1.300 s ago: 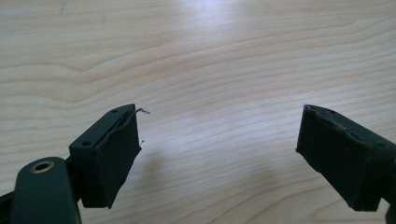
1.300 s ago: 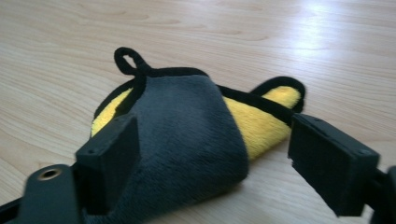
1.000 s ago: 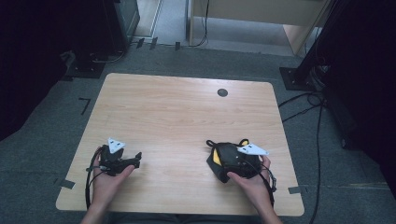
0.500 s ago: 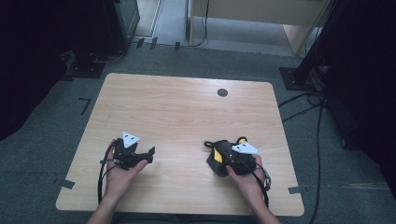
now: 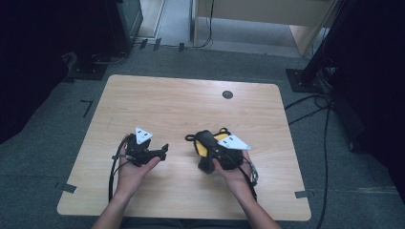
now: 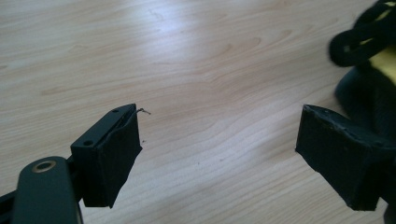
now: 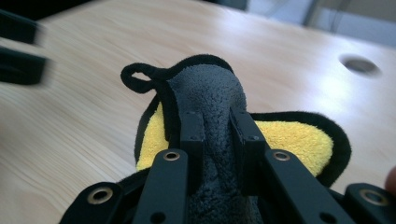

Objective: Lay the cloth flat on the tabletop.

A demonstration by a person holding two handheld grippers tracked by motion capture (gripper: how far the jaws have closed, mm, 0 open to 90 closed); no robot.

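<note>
A grey-black fleece cloth (image 5: 206, 140) with a yellow inner face and a black hanging loop is bunched up over the wooden table (image 5: 191, 105). My right gripper (image 5: 206, 151) is shut on it. Its jaws have just been closing, and in the right gripper view the pads (image 7: 192, 135) pinch a grey fold of the cloth (image 7: 205, 88). My left gripper (image 5: 161, 151) stands open to the left of the cloth, a short gap away. In the left gripper view nothing lies between the wide-apart tips of the left gripper (image 6: 219, 158), and the cloth (image 6: 369, 70) sits at the right edge.
A round dark cable hole (image 5: 228, 94) sits near the table's far edge. Cables (image 5: 310, 107) run over the grey floor on the right, and black stand bases (image 5: 90, 71) flank the table's far corners.
The right gripper's jaws closed onto the cloth, gathering it into a raised fold, and the hand moved left. The left hand carried its open gripper right, toward the cloth.
</note>
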